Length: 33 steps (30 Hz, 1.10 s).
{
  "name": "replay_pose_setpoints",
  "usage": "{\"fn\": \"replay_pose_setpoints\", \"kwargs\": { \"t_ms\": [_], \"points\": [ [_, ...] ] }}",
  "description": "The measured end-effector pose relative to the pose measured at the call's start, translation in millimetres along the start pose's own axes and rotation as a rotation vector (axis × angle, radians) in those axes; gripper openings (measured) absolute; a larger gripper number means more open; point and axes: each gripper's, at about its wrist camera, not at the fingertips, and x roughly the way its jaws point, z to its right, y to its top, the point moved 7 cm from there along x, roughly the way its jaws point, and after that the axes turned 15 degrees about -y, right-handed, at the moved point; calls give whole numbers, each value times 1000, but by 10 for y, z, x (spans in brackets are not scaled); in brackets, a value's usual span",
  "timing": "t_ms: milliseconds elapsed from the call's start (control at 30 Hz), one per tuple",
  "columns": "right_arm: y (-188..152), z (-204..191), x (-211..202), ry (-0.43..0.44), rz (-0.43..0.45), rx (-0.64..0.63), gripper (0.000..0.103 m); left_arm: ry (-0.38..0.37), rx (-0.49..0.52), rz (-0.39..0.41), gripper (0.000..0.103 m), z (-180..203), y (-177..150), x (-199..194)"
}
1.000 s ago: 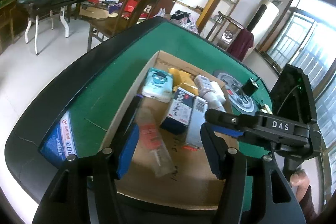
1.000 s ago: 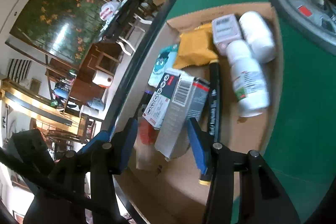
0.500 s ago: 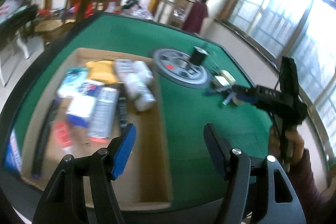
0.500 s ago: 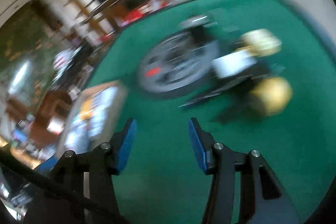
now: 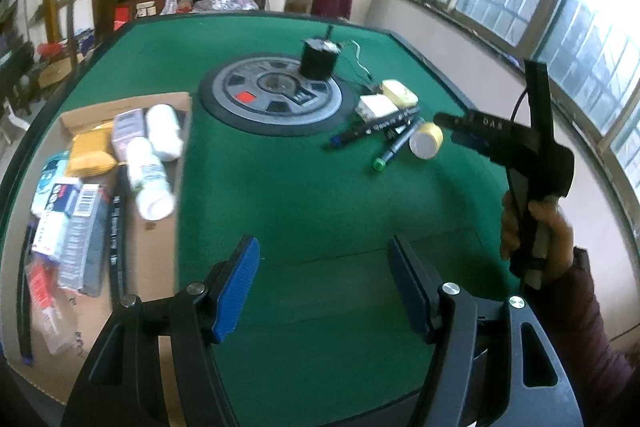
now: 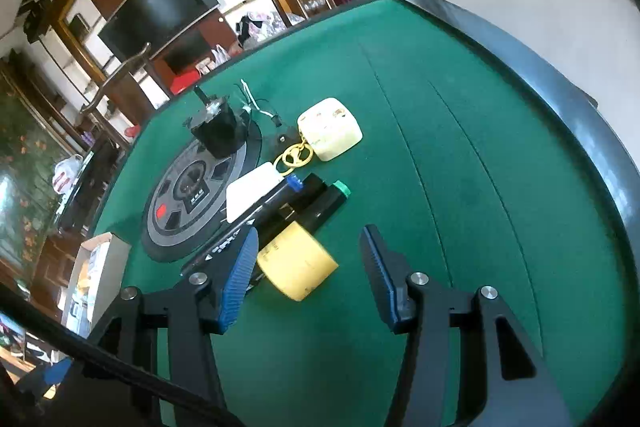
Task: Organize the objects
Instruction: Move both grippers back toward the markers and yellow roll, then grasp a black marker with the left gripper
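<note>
A cardboard box (image 5: 148, 267) at the left of the green table holds several packets, bottles and cartons. To the right of a round grey disc (image 5: 276, 95) lie loose things: dark markers (image 5: 396, 143), a yellow tape roll (image 5: 426, 145), a white box (image 5: 376, 105) and a cream box (image 5: 400, 93). My left gripper (image 5: 324, 287) is open and empty over bare felt. My right gripper (image 6: 308, 267) is open just above the tape roll (image 6: 296, 267), which lies near its left finger without touching the pads. The markers (image 6: 312, 203) lie just beyond it.
A black cylinder with wires (image 5: 318, 61) stands on the disc's far edge. A gold key ring (image 6: 294, 157) lies by the cream box (image 6: 332, 135). A hand (image 5: 552, 227) in a dark red sleeve holds the right gripper (image 5: 448, 127). The table's dark rim (image 6: 592, 131) runs along the right.
Both grippers have swung right, away from the cardboard box. The left now hangs over bare felt and the right has come up to the tape roll and markers.
</note>
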Motion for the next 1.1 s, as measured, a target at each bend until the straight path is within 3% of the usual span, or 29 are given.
{"fn": "replay_pose_setpoints", "kwargs": {
  "t_ms": [267,433,533,767,933,1100],
  "points": [
    [-22,-137,71,-23,21,-105,53,-36,37,-76,61,158,-33,321],
    [-80,-291,189,-61,15,-201,53,10,126,-57,61,245,297,308],
    [-95,-307,202,-96,19,-233,42,6,181,-53,61,313,515,426],
    [-60,11,137,-62,-11,-91,42,-16,249,-137,60,256,824,1097],
    [-54,182,145,24,-74,35,41,45,360,-194,60,185,876,1468],
    [-53,207,159,57,-99,70,41,99,462,-227,60,182,935,1767]
  ]
}}
